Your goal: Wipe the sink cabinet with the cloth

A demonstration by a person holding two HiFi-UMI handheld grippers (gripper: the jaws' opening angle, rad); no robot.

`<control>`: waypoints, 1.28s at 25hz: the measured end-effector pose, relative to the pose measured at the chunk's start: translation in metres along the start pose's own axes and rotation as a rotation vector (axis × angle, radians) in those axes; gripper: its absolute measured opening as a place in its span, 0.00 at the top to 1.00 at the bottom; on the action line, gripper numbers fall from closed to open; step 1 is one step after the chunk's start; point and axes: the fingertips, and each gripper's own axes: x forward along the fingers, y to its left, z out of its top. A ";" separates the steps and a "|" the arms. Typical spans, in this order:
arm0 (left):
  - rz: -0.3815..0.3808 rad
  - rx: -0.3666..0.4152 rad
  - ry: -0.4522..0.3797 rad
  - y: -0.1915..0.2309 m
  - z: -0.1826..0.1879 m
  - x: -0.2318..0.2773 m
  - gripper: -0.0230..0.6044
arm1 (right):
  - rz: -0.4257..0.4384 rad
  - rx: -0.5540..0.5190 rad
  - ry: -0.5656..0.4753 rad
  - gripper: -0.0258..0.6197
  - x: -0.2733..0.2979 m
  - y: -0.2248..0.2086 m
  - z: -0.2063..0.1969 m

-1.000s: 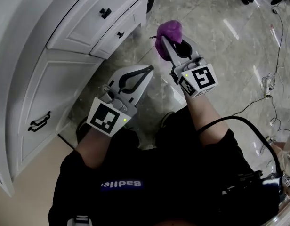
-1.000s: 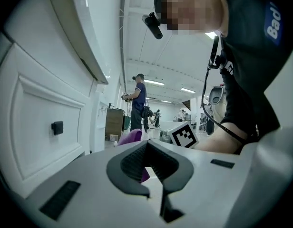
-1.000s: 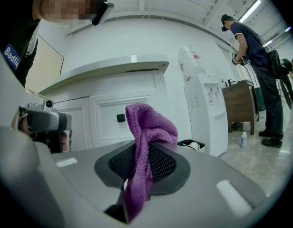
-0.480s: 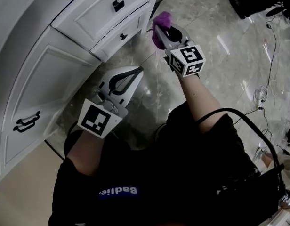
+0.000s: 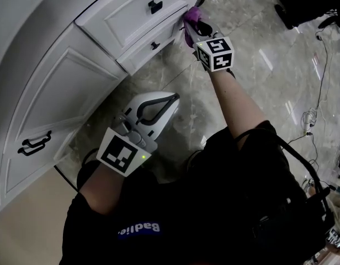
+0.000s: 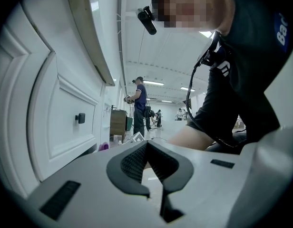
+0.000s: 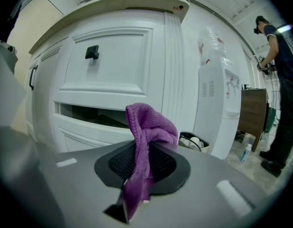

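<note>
The right gripper (image 7: 139, 148) has its jaws clamped on the purple cloth (image 7: 147, 127). One fold is pinched between the pads, a bunch stands above the tips, and a tail hangs down between the jaws. In the head view the right gripper (image 5: 190, 22) is reached out to the far end of the white sink cabinet (image 5: 65, 65). The cloth (image 5: 192, 12) sits just beside the corner of the drawer fronts there. Contact with the cabinet face cannot be confirmed from any view. Directly ahead of the cloth, the upper drawer carries a black knob (image 7: 92, 52). A dark gap (image 7: 89, 115) shows under it, above the lower drawer front. The left gripper (image 5: 171, 98) is held low over the marble floor (image 5: 258, 65), well apart from the cloth. Its jaws are pressed together at the tips with nothing between them, as seen at the left gripper (image 6: 145, 146) in its own view. A cabinet door below the drawers bears a black handle (image 5: 35, 144). Past the cabinet end stand a white water dispenser (image 7: 215, 99) and a small bin (image 7: 194, 141). A person (image 7: 279, 80) stands beyond them. Cables (image 5: 313, 115) trail across the floor to the right.
</note>
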 end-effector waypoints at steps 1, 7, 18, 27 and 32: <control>-0.001 0.003 -0.002 0.000 0.001 -0.001 0.96 | 0.005 -0.005 0.007 0.87 0.003 0.003 -0.001; -0.015 0.021 -0.010 -0.004 0.005 -0.008 0.96 | 0.084 -0.041 -0.001 0.87 0.007 0.050 0.010; -0.046 0.061 -0.024 -0.004 0.012 -0.024 0.96 | 0.332 -0.009 -0.059 0.87 -0.007 0.182 0.026; -0.027 0.054 0.018 0.008 0.004 -0.051 0.96 | 0.461 0.019 -0.081 0.87 -0.017 0.242 0.030; 0.033 0.017 0.013 0.025 0.003 -0.062 0.96 | 0.550 -0.038 -0.074 0.87 -0.028 0.259 0.028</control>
